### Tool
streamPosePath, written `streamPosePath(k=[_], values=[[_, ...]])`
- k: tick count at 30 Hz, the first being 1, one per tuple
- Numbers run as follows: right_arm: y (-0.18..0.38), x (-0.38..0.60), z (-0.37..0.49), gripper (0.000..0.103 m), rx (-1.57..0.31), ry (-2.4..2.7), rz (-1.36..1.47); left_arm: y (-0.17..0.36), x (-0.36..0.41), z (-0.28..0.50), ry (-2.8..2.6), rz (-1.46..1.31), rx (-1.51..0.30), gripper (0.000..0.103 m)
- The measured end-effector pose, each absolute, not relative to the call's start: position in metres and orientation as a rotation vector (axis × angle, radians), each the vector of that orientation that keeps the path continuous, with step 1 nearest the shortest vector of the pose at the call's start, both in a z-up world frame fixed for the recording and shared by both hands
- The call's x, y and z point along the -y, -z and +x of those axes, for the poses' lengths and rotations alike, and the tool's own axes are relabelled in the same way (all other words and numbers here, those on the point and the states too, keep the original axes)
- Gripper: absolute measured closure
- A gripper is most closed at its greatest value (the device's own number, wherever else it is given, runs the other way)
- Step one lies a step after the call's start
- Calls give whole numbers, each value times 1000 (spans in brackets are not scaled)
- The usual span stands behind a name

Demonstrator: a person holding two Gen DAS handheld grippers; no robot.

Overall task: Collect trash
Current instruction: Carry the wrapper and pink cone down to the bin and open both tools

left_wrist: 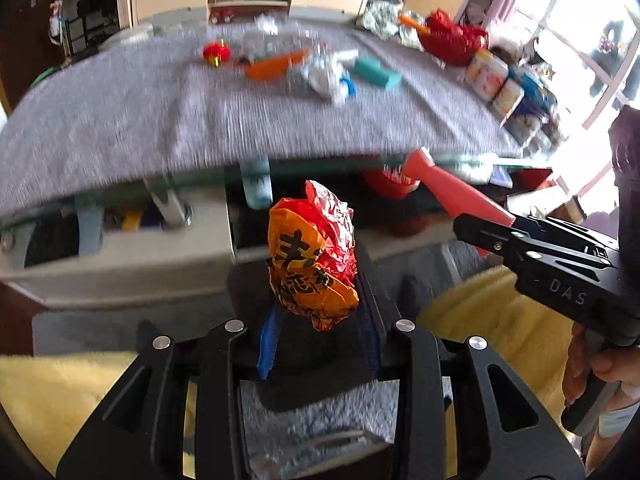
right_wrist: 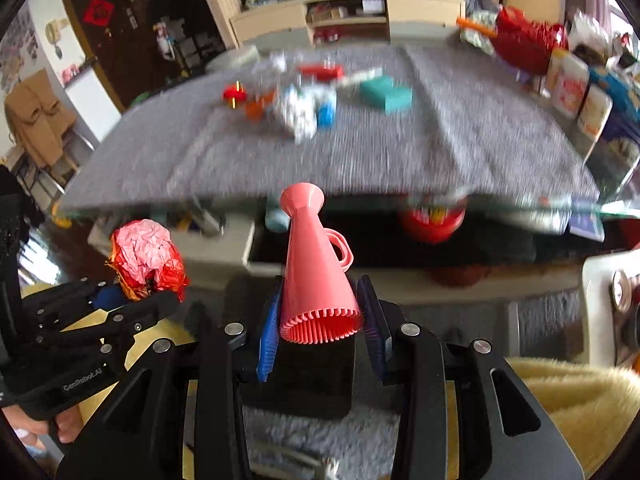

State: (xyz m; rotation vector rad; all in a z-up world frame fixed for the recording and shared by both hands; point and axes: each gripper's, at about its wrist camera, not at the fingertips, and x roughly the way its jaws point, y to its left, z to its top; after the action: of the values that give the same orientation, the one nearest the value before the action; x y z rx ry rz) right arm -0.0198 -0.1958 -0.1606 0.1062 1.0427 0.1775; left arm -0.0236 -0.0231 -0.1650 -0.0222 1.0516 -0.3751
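Observation:
My left gripper (left_wrist: 318,312) is shut on a crumpled orange and red wrapper (left_wrist: 314,256), held in front of and below the table edge. It also shows in the right wrist view (right_wrist: 148,260) at the left. My right gripper (right_wrist: 320,320) is shut on a pink ribbed cone with a small handle (right_wrist: 316,264), its narrow end pointing away. The cone also shows in the left wrist view (left_wrist: 452,188) at the right. More trash lies on the grey cloth (left_wrist: 160,120): a crumpled white and blue wrapper (left_wrist: 326,74) and an orange piece (left_wrist: 272,66).
A teal box (left_wrist: 378,72), a small red lantern (left_wrist: 216,53), a red bag (left_wrist: 452,40) and several cartons (left_wrist: 496,80) stand on the table. A shelf with clutter lies under the glass edge. Yellow fleece (right_wrist: 580,400) lies near both grippers. The view is blurred.

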Motion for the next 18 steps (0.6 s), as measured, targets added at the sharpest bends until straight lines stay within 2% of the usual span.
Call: streamPosePath(k=[11,18], values=[[252,188,-9,65,-1260,-177,167,257,23,-17,371,-74,-1242,70],[270,181,6,65,-1302,-176,168,273,24,-8,364,-75,-1279,70]])
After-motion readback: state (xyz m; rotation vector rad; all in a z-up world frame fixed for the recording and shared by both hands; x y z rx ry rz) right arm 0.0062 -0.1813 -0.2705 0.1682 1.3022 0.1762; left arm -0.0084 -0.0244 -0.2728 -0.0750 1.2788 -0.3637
